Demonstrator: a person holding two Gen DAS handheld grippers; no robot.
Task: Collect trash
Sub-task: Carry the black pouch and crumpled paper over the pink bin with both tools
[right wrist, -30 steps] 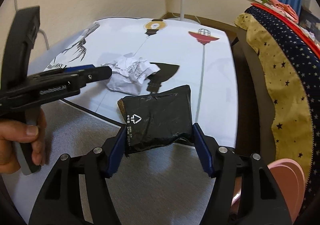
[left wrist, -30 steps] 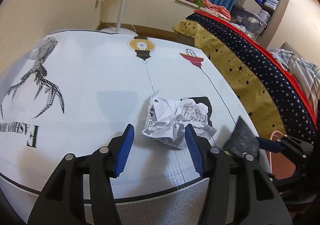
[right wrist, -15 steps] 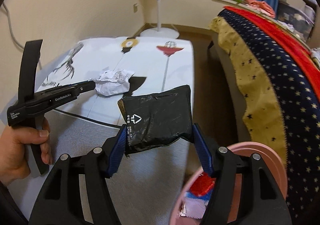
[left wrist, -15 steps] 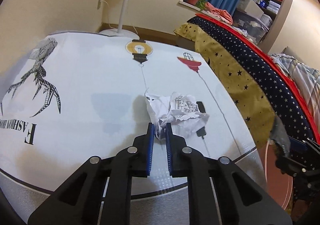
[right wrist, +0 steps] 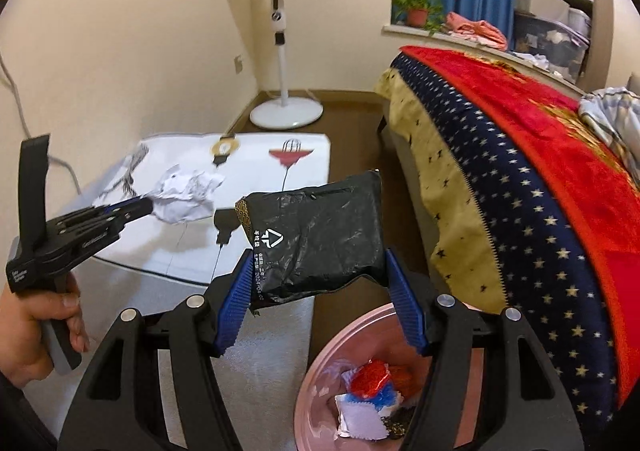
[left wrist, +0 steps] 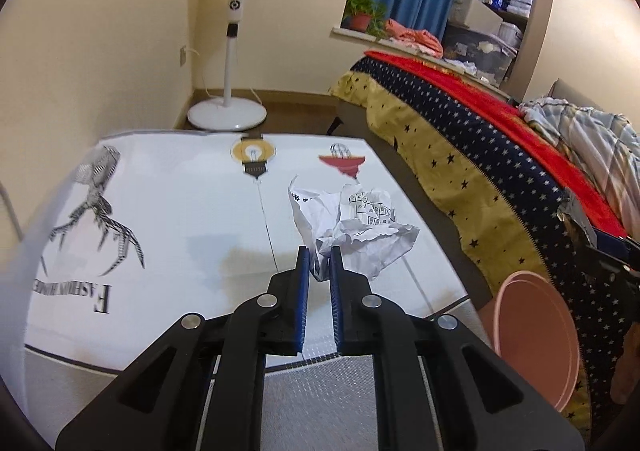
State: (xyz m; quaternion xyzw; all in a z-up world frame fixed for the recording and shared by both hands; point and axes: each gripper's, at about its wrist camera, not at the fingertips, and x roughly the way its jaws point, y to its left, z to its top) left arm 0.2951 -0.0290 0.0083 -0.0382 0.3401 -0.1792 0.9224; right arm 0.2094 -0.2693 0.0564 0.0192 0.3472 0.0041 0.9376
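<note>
Two pieces of trash are in hand at once, one per gripper. Several scraps already lie in the pink bin (right wrist: 316, 395) on the floor beside the bed (right wrist: 520, 179): a red wrapper, a blue-and-white bit, a white square. So the collecting looks well under way, though nothing held now has been dropped.

Left gripper (left wrist: 319, 263): fingers nearly together, pinching a fold at the near edge of the crumpled paper (left wrist: 352, 223). Most of the wad sticks out ahead and to the right of the tips. In the right wrist view the paper hangs at the tip of the left gripper (right wrist: 150, 207), clear above the counter (right wrist: 308, 155). A hand (right wrist: 36, 335) grips its handle.

Right gripper (right wrist: 320, 291): fingers spread wide and clamped on the black wrapper (right wrist: 316, 239), one blue pad on each short side. The wrapper sits crosswise between them, its far end reaching beyond the tips. It hangs above and just behind the bin's rim, not yet squarely over the opening.

No other loose trash shows on the white printed counter. What is left, by my judgement: carry both items over the bin and release them, the wrapper likely first since it is nearer. The paper's thin pinch could slip in transit.
</note>
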